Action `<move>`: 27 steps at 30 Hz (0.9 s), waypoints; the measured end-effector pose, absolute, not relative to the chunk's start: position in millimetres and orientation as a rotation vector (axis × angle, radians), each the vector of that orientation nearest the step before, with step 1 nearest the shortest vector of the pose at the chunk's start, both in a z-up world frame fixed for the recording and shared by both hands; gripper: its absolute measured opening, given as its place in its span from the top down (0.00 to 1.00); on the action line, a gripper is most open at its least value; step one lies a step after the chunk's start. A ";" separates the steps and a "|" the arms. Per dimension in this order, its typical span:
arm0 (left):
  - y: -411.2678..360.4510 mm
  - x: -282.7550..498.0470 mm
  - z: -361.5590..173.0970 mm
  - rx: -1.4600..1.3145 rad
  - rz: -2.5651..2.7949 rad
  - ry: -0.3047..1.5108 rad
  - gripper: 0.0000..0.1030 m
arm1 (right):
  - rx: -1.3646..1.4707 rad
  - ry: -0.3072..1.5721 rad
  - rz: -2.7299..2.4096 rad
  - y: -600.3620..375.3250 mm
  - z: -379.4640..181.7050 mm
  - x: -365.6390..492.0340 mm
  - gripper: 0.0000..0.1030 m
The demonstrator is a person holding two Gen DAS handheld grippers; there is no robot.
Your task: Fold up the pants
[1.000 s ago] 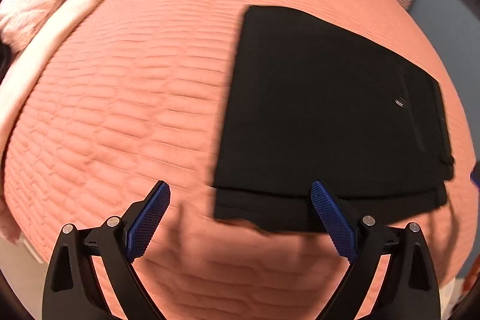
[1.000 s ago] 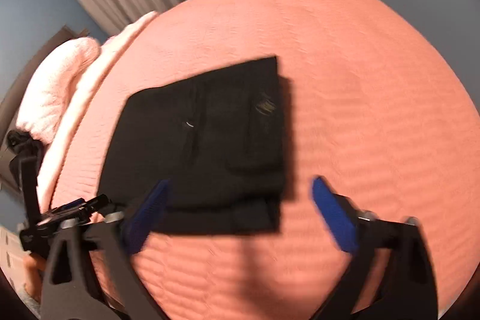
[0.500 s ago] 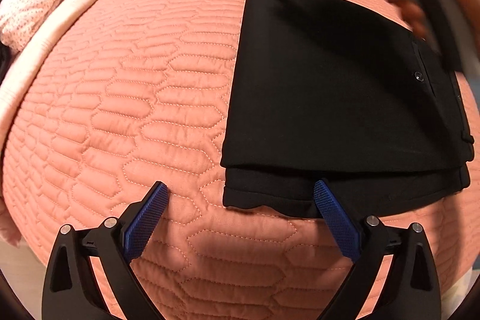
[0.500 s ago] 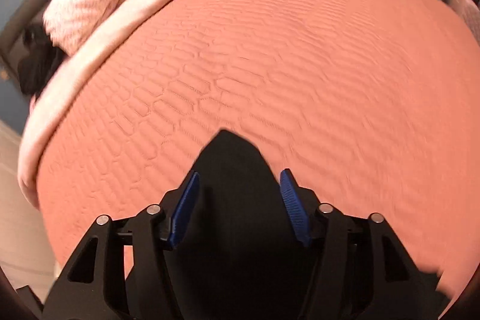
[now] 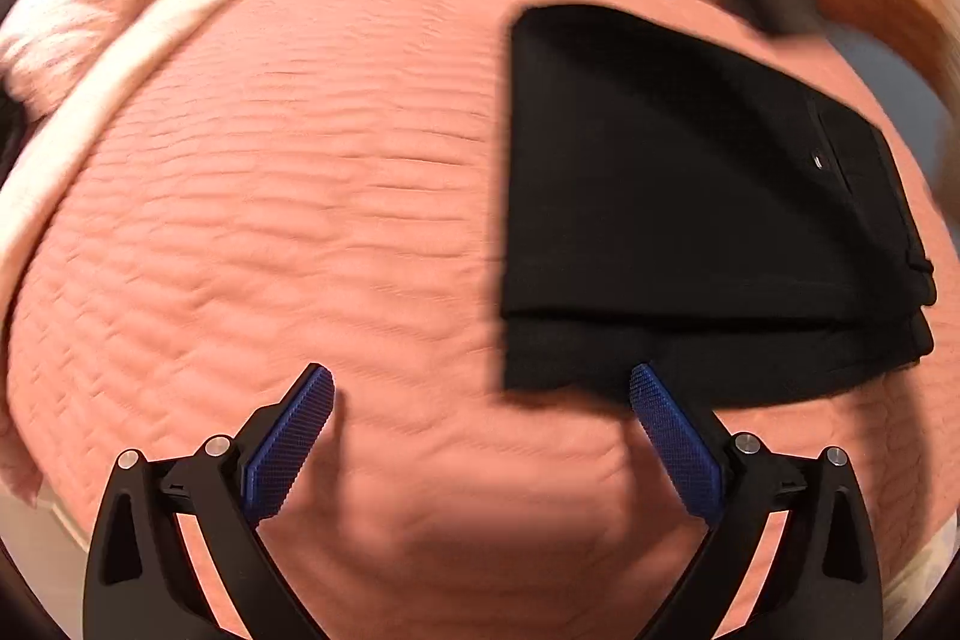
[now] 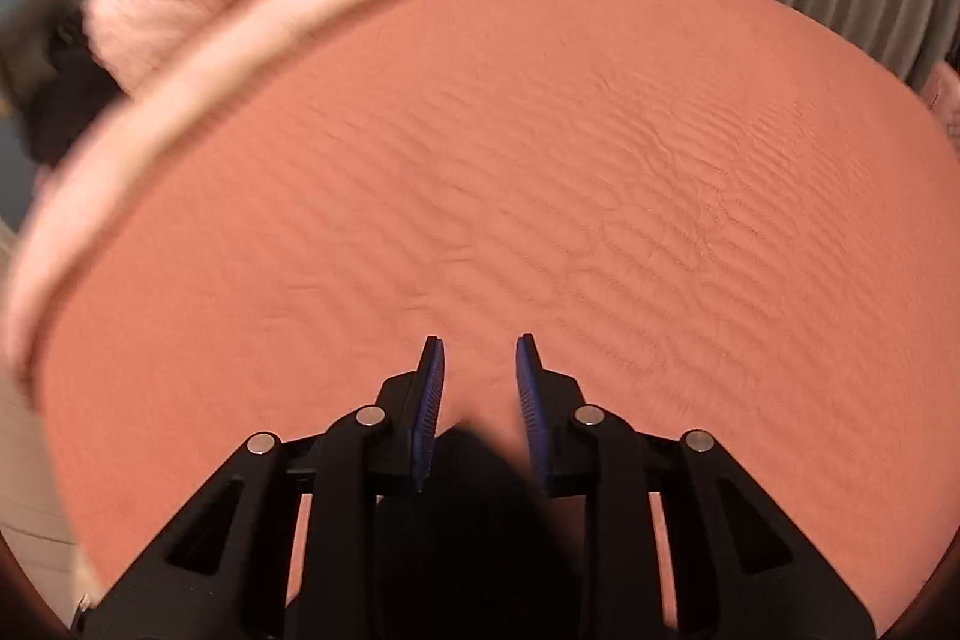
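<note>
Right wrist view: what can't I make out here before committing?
- Right hand-held gripper: dark fabric between its narrowed fingers, blurred; grip unconfirmed.
- Folded black pants: far edge hidden in the left wrist view by the blurred arm.
- Left hand-held gripper: open; near pants hem smeared by motion.

Warm dim light, motion blur, fisheye-bent edges.

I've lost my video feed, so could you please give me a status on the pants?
Left gripper open, at near edge of pants. Right gripper jaws nearly closed; hold on fabric unclear. Pants folded flat on bedspread. Nothing blocking.
</note>
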State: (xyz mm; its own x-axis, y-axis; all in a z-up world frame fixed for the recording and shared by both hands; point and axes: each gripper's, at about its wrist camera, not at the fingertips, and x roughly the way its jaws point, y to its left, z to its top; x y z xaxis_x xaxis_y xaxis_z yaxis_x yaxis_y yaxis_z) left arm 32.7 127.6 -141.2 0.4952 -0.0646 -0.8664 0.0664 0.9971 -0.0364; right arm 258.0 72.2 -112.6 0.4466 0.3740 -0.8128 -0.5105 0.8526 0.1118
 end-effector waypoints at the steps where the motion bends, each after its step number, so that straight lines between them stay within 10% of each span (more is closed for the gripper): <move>1: 137.2 27.0 -140.4 0.002 -0.052 1.047 0.06 | -0.193 0.949 0.564 70.2 -109.6 231.5 0.62; 4: 170.5 12.3 -139.4 -0.013 0.020 1.078 0.06 | -0.349 0.854 0.600 67.9 -118.0 121.2 0.27; 8: 196.9 -1.3 -134.6 -0.012 0.096 1.095 0.06 | -0.611 0.747 0.643 98.4 -148.5 31.4 0.28; 15: 218.0 -10.5 -122.5 -0.027 0.155 1.073 0.06 | -0.741 0.741 0.655 123.5 -187.6 30.1 0.59; 27: 219.1 -6.7 -122.6 -0.023 0.154 1.071 0.06 | -0.975 0.501 0.668 138.0 -207.1 -3.0 0.59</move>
